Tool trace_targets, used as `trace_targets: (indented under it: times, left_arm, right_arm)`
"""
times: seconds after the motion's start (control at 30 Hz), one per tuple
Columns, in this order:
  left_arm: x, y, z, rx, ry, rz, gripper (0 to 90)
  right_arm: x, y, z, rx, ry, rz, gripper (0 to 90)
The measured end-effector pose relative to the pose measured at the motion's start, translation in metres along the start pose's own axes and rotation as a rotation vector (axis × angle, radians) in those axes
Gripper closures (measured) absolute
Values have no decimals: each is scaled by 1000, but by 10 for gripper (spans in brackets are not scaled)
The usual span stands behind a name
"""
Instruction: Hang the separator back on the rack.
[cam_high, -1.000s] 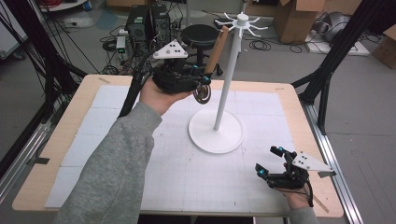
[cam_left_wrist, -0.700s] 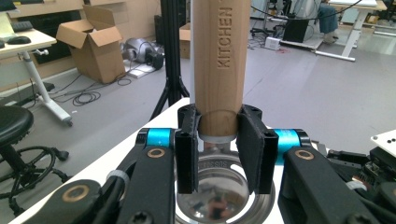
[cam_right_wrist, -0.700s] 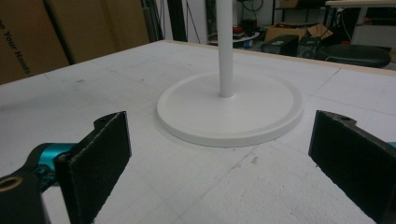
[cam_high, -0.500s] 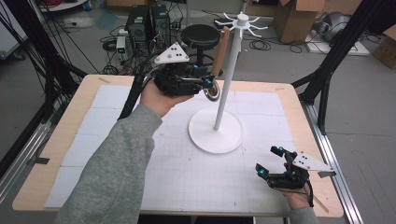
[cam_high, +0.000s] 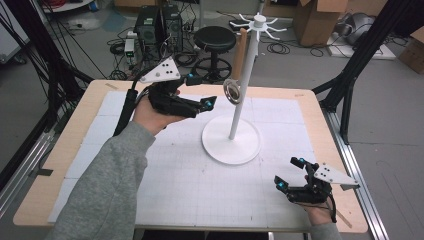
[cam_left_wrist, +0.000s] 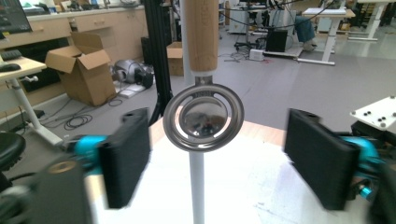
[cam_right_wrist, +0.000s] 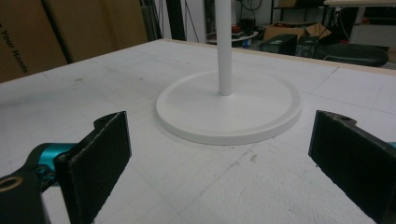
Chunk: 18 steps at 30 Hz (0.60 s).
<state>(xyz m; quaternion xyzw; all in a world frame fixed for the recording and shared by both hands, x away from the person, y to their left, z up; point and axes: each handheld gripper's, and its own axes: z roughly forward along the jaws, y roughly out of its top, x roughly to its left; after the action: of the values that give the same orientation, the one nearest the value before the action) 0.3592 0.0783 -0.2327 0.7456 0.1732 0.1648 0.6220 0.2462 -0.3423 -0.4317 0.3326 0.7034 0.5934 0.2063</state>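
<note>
Wooden-handled strainer (cam_left_wrist: 204, 112), probably light, hangs upper centre; grab the handle. Left gripper (cam_high: 200, 92) just opened, right gripper (cam_high: 292, 173) open too.

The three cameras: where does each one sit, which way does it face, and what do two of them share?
High view: above the person's side, looking forward and down on the white-topped wooden table; grey sleeve and both hands show.
Left gripper view: on the left hand-held gripper, facing the wooden-handled round metal strainer hanging on the stand; open black jaws.
Right gripper view: on the right hand-held gripper, low, facing the white stand with round base; open jaws.
Shared: all three see the stand.
</note>
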Motion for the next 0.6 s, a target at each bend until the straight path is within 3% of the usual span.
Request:
trace_targets:
  times: [0.1,0.37,0.47,0.6]
  left_arm:
    - [-2,-4,-2,4,3,12,188]
    - [-6,-26,-3,33,-71,-18,107]
    - [-7,-35,-3,69,-75,-30,62]
    - [-9,-45,-5,72,-87,-28,58]
  right_arm:
    - [0,0,0,3,1,1,48]
    - [0,0,2,3,5,6,48]
    - [1,1,6,7,13,3,48]
    - [1,1,9,6,18,-2,48]
